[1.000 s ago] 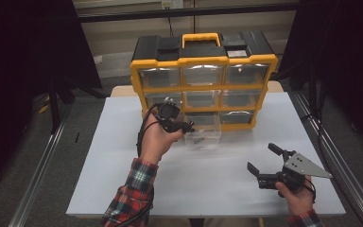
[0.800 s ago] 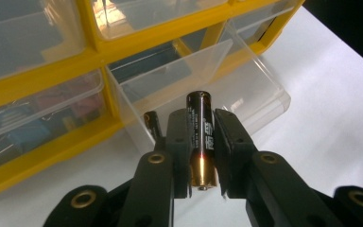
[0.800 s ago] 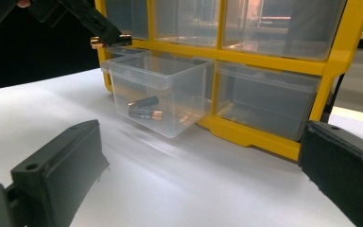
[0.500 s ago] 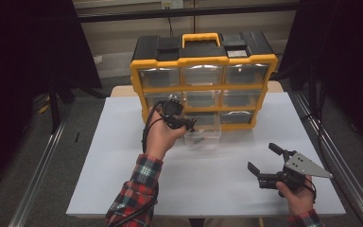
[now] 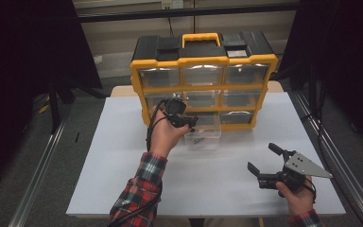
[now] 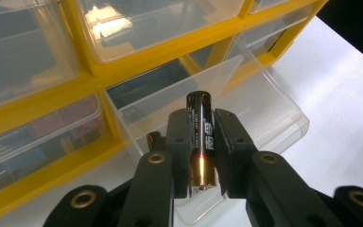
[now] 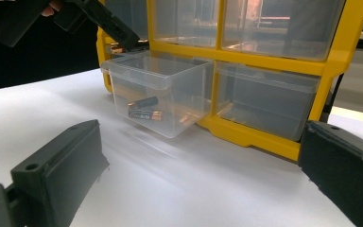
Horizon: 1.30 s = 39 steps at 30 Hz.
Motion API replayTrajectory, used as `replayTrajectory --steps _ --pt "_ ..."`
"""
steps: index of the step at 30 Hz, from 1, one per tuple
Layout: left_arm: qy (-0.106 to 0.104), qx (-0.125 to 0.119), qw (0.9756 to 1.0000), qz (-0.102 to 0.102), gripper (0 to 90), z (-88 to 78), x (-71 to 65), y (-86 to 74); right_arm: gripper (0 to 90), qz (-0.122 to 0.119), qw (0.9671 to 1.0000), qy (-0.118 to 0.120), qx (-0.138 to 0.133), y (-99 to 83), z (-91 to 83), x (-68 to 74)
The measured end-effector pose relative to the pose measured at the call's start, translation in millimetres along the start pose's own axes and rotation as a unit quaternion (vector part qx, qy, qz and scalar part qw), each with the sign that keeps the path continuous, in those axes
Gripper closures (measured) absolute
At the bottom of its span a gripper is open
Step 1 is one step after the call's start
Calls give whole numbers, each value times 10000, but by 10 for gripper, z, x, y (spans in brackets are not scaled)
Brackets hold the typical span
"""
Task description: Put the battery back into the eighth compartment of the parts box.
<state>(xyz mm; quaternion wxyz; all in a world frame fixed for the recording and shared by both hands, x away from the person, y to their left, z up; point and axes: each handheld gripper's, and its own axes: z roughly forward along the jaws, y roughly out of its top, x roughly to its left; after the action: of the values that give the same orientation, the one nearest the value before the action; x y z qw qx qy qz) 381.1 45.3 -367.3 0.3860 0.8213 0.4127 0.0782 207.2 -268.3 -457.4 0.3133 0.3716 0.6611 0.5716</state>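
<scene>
- Since a second ago my left hand (image 5: pixel 163 137) has edged a little toward the organiser (image 5: pixel 203 80): earlier my left gripper (image 5: pixel 189 123) sat just short of the pulled-out drawer (image 5: pixel 203 138), and now its tips hang over the drawer's near-left corner.
- That puts the battery (image 6: pixel 201 139) roughly where it needs to be, so I judge the carry is nearly over and the drop is the step left to do.
- My left gripper is closed down narrow on the battery; in the left gripper view both pads press its sides, and it stands upright between them with its copper end toward me.
- The battery is up in the air in my grip, above the drawer's open top and not yet inside it.
- In the right gripper view the clear drawer (image 7: pixel 158 92) already has batteries lying on its floor (image 7: pixel 144 111); I think there are two or three, but glare on the plastic makes the count uncertain.
- My right gripper (image 5: pixel 264 165) has not shifted; it rests low over the white table (image 5: pixel 99 161), well apart from the drawer, jaws spread wide with nothing between them.
- Next I would ease the jaws apart only once the battery clears the drawer's front wall, or it may land on the rim.
</scene>
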Motion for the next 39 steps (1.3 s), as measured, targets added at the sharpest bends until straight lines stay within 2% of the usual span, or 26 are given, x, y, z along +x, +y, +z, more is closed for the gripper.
replayTrajectory --steps 2,4,10,11,15,25,29,30,31,32,33,37,38,39 --pt "7 -52 10000 -80 771 23 -13 -2 4 4 10000 -9 -9 -1 4 2" --pt "-17 44 10000 13 771 28 4 2 4 4 10000 -8 -9 -1 4 1" --pt "30 44 10000 14 771 61 2 9 4 11 10000 4 1 -2 4 -1" --pt "34 -14 10000 -40 771 69 -6 12 4 12 10000 2 -2 -1 3 -1" --pt "39 14 10000 61 771 80 -6 21 4 3 10000 3 -10 -1 3 0" --pt "63 -5 10000 61 768 135 8 -4 4 5 10000 4 -8 -1 6 2" --pt "44 -135 9999 34 714 93 14 -11 4 -11 10000 9 -1 -3 7 3" --pt "36 -90 9998 161 694 66 33 -13 4 -8 10000 8 0 -3 8 2" --pt "25 -168 9998 40 685 58 17 -17 4 -5 10000 7 1 -3 8 2" --pt "26 -172 9998 47 688 40 18 -21 4 -7 10000 6 -1 -3 7 3" --pt "19 -149 9998 156 687 17 34 -25 4 -4 10000 6 0 -2 7 5" --pt "27 -288 9996 14 670 -37 12 -65 4 -1 10000 6 -2 -2 7 6" --pt "14 -228 9997 129 671 -59 31 -77 4 -2 10000 5 0 -2 7 7" --pt "-41 -366 9993 -74 672 -59 13 -92 4 -4 10000 6 -3 -2 7 7"
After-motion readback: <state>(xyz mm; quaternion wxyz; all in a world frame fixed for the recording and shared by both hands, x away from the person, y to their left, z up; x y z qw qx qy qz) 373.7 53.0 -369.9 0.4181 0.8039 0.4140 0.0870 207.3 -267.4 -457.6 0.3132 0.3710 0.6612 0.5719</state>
